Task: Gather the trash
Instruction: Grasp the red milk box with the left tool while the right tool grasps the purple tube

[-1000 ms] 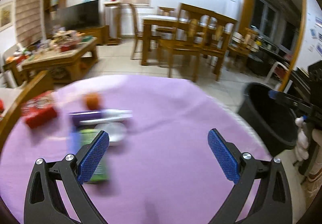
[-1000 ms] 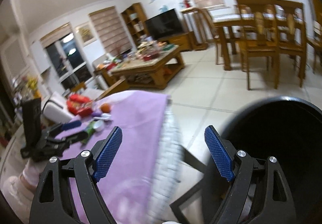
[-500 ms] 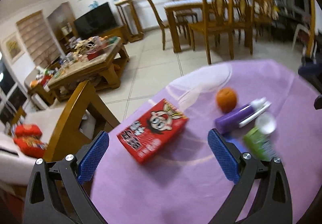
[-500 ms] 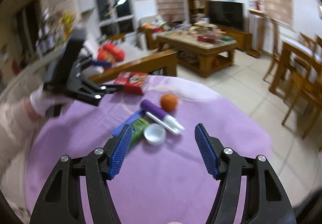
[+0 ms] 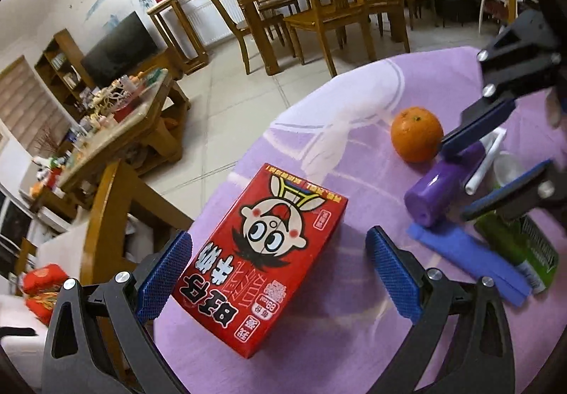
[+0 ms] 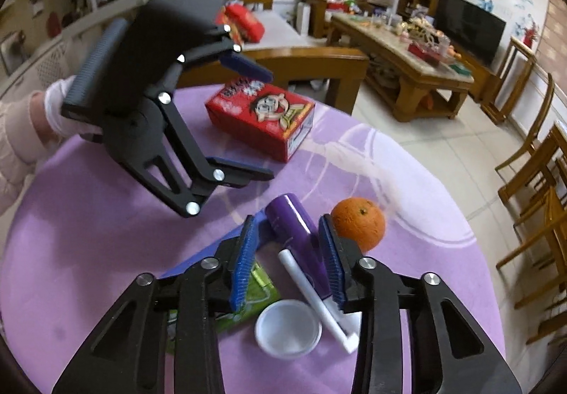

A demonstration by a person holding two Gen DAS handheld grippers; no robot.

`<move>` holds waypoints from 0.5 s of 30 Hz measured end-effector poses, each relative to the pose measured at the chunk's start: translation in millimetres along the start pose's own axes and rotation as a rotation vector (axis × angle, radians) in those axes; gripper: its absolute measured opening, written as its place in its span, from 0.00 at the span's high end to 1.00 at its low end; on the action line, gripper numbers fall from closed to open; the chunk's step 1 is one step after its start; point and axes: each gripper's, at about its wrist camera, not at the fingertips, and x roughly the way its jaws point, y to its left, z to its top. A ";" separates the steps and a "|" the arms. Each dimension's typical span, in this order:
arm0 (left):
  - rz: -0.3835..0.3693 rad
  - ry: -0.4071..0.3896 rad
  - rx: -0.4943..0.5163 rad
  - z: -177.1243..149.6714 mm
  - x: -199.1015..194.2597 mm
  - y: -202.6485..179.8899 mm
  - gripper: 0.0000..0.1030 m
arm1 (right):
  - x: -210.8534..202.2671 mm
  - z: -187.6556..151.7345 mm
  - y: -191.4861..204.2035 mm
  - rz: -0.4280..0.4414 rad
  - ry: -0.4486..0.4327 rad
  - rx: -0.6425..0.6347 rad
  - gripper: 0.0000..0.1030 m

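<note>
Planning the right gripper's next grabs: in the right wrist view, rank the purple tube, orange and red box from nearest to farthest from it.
1. Purple tube, between the closing jaws of the right gripper.
2. Orange, just outside its right finger.
3. Red box, far side of the table.

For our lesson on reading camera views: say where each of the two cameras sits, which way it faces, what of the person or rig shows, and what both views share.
Left wrist: on the left gripper, facing down over the red box; the right gripper shows at right.
Right wrist: on the right gripper, its jaws closing around the purple tube; the left gripper and a gloved hand show.
Shared: box, tube, orange, purple tablecloth.
</note>
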 end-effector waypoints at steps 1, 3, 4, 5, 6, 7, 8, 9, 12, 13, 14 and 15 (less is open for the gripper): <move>-0.016 -0.001 -0.016 0.6 0.4 0.5 0.07 | 3.4 1.6 -2.4 -0.005 0.008 0.001 0.66; -0.021 -0.005 -0.025 0.0 0.9 1.1 0.07 | 6.7 2.4 -6.9 0.014 0.018 0.011 0.70; -0.018 -0.006 -0.025 0.3 1.2 1.3 0.08 | 7.6 3.2 -8.7 0.024 0.026 0.012 0.71; -0.016 -0.008 -0.028 -0.1 -0.1 0.2 0.10 | 8.7 4.8 -8.7 0.025 0.033 0.005 0.71; -0.012 -0.012 -0.032 0.6 -0.8 0.2 0.17 | 9.6 6.5 -7.6 0.023 0.041 -0.005 0.71; -0.009 -0.016 -0.041 1.2 -1.9 0.3 0.30 | 10.8 7.7 -6.6 0.020 0.047 -0.012 0.71; -0.034 -0.013 -0.065 1.5 -2.3 1.6 0.37 | 12.9 9.6 -5.5 0.018 0.059 -0.021 0.71; -0.071 -0.006 -0.092 2.4 -0.8 3.5 0.49 | 15.7 10.9 -3.9 0.016 0.071 -0.027 0.71; -0.056 -0.009 -0.113 1.9 -2.3 -3.0 0.52 | 28.3 15.4 -1.8 0.008 0.116 -0.020 0.73; -0.057 -0.010 -0.133 0.6 -2.9 -3.5 0.52 | 29.4 15.0 -2.5 0.010 0.117 -0.013 0.74; -0.057 -0.011 -0.146 -0.4 -3.4 -3.7 0.52 | 29.0 14.5 -3.2 0.011 0.113 -0.001 0.75; -0.058 -0.013 -0.157 -1.0 -3.8 -3.6 0.52 | 28.1 13.1 -3.5 0.005 0.108 0.003 0.75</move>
